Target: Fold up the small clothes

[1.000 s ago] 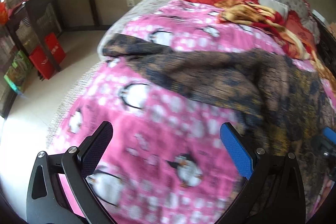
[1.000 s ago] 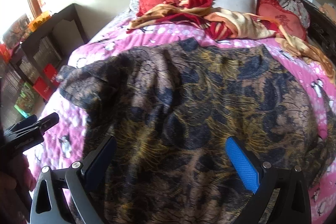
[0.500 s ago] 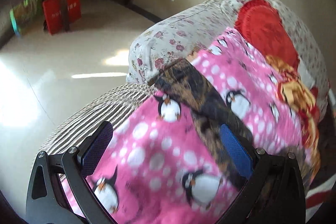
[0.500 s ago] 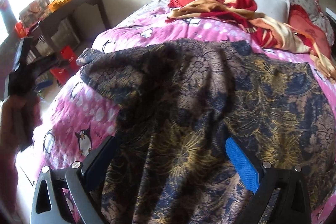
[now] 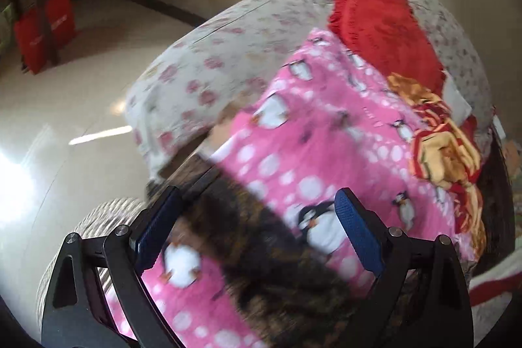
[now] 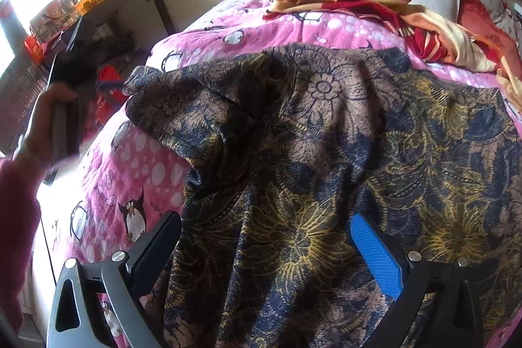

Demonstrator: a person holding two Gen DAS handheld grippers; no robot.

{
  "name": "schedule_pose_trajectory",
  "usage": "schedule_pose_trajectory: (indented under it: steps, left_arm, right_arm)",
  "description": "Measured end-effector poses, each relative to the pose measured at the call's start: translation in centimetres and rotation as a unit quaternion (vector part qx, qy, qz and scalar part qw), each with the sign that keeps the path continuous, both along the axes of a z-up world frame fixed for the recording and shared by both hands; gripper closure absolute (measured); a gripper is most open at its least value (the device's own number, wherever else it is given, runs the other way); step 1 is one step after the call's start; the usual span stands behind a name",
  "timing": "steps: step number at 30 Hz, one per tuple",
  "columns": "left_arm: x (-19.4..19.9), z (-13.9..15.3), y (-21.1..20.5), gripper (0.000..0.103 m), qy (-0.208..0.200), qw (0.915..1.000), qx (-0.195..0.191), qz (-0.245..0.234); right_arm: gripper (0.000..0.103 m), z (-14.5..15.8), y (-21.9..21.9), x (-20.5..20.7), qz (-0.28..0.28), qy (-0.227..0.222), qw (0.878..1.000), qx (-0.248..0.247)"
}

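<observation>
Fabric of the patterned garment (image 6: pixel 326 168), dark blue with gold flowers, is spread across the pink penguin blanket (image 6: pixel 137 158), its sleeve end (image 5: pixel 228 217) reaching toward the bed's left edge. The step in hand is judged to be the seizing of that sleeve for a first fold inward. The sleeve end should be taken near its tip, with only the garment pinched and none of the blanket beneath; the cloth looks thin and may slip. The left gripper (image 5: pixel 257 230) is spread wide with the sleeve end between its jaws but not yet pressed; its jaws have just been closing a little. The right gripper (image 6: pixel 267 247) is released above the garment's near hem, nothing clasped. Compared with a second ago, the left gripper has been swung out to the bed's left edge, over the sleeve, while the right has barely been shifted.
</observation>
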State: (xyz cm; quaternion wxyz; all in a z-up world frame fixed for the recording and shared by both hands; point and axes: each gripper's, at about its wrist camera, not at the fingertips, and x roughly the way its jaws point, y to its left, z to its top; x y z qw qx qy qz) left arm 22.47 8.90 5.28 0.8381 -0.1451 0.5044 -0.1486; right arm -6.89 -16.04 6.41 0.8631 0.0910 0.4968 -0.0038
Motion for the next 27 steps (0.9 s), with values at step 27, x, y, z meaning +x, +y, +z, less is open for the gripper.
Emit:
schedule_pose_trajectory:
  steps: [27]
  left_arm:
    - [0.1, 3.8, 4.3, 0.008, -0.035, 0.9984, -0.040, -0.020]
  right_arm:
    - [0.000, -1.9, 1.0, 0.6, 0.004, 0.023, 1.000, 0.014]
